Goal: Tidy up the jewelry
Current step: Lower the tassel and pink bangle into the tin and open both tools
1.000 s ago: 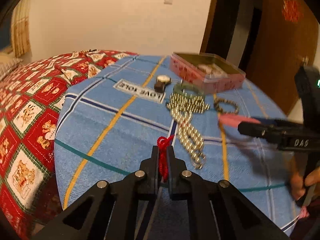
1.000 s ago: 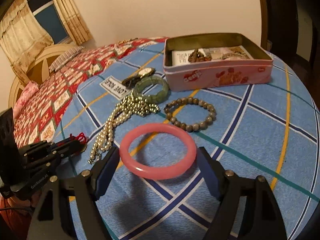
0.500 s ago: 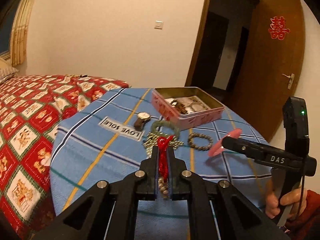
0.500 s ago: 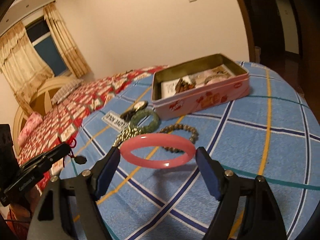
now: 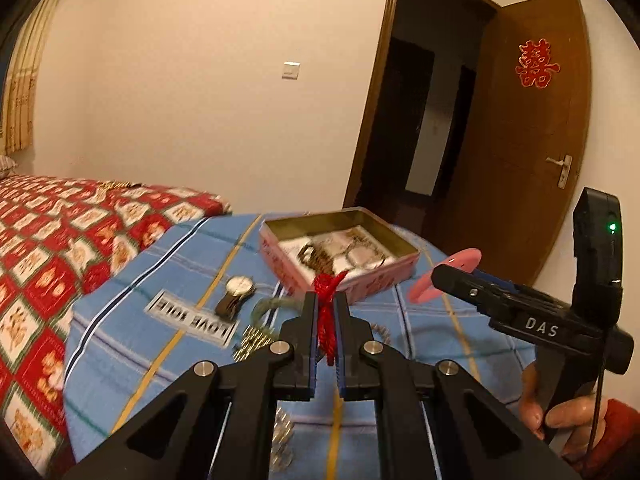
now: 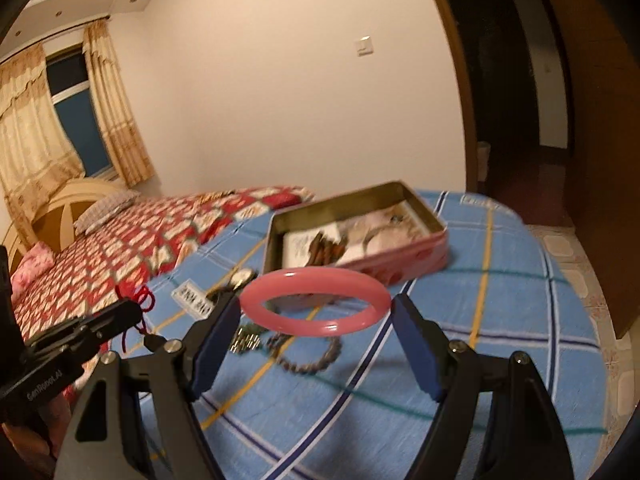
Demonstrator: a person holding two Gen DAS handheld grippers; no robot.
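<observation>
My left gripper [image 5: 326, 300] is shut on a red cord [image 5: 327, 312] and holds it above the blue cloth, in front of the pink tin [image 5: 340, 258]. It also shows at the left of the right wrist view [image 6: 134, 312], with the cord [image 6: 140, 300] hanging from it. My right gripper [image 6: 316, 304] is shut on a pink bangle [image 6: 316, 300] and holds it level in the air, short of the tin [image 6: 356, 236]. The bangle [image 5: 444, 276] shows in the left wrist view too. The tin is open and holds dark beads and paper.
On the blue checked cloth [image 6: 500, 320] lie a wristwatch [image 5: 236, 294], a green bangle [image 5: 266, 304], a gold bead chain [image 5: 250, 342] and a brown bead bracelet [image 6: 308, 356]. A red patterned bed [image 5: 60, 248] lies to the left, an open door [image 5: 520, 128] behind.
Both grippers have risen from the cloth and moved toward the tin, each keeping its hold. The pink bangle now hangs in the air near the tin's front wall.
</observation>
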